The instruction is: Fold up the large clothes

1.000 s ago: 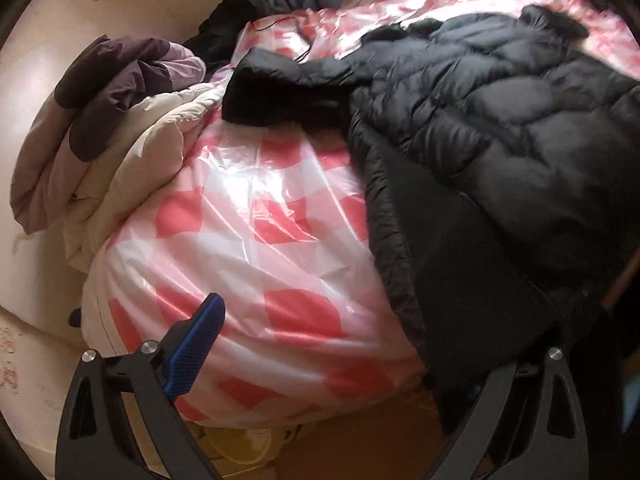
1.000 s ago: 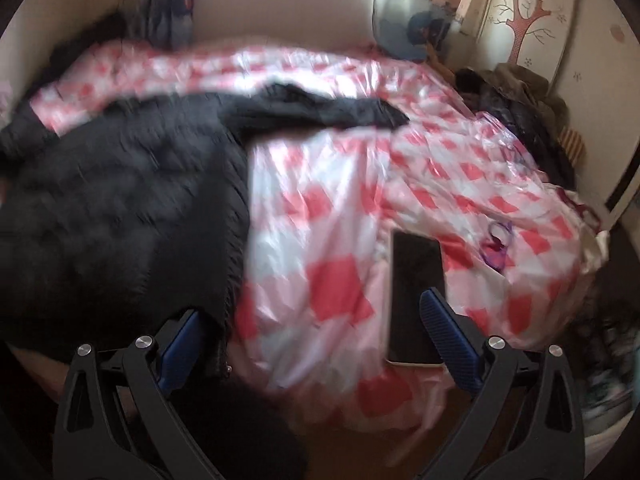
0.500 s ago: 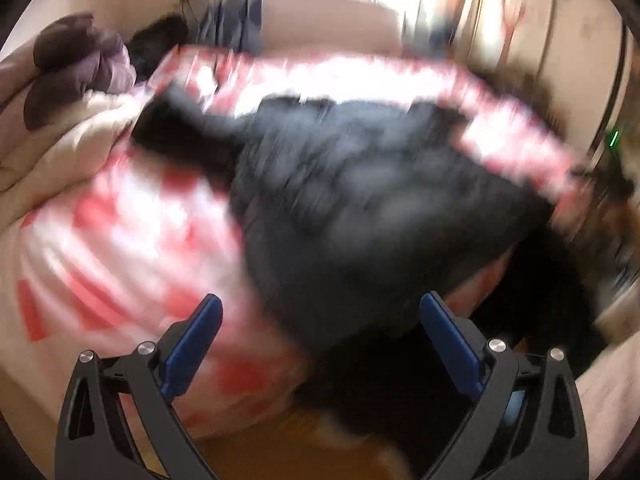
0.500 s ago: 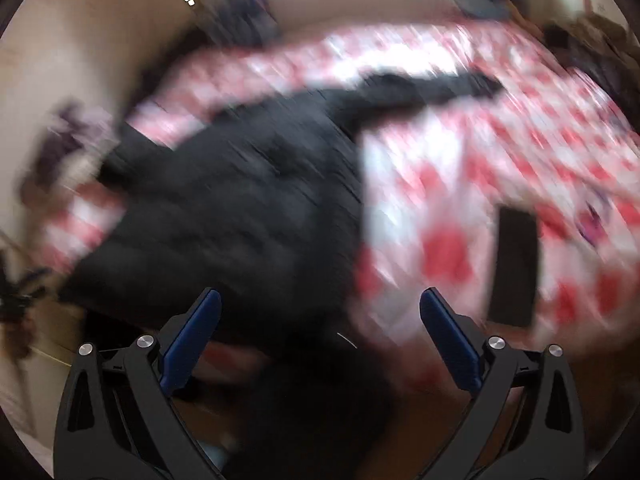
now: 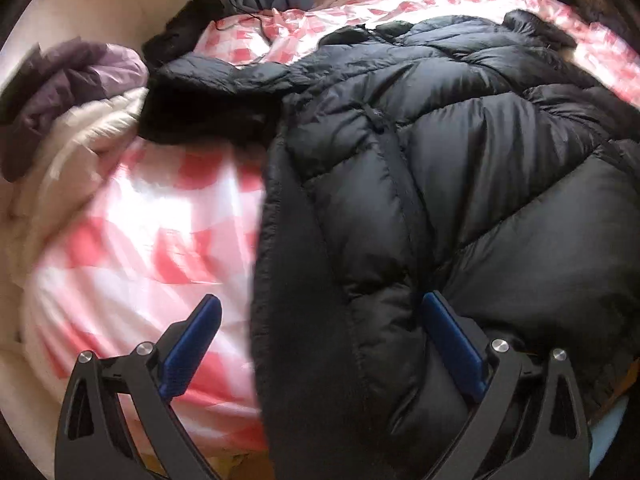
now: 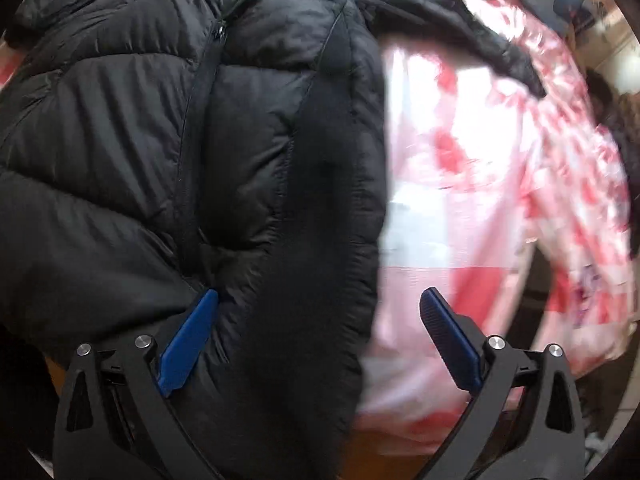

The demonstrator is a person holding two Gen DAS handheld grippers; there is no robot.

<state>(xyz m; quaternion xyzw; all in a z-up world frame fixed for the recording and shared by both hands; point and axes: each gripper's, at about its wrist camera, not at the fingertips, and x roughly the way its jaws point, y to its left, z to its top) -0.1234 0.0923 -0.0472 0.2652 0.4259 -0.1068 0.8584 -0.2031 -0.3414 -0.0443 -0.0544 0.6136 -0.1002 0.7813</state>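
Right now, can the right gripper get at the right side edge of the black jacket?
Probably yes. The right gripper is open, and the black puffer jacket edge already lies between its fingers, with nothing over it on the checked bedcover.

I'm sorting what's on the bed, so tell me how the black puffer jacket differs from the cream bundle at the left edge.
The black puffer jacket is spread out flat across the checked bedcover, while the cream bundle is bunched at the bed's edge. The jacket is glossy black with quilted panels and a zip; the bundle is pale and blurred, without visible seams. The jacket's hem lies between both open grippers; the bundle lies away from them. Both look padded.
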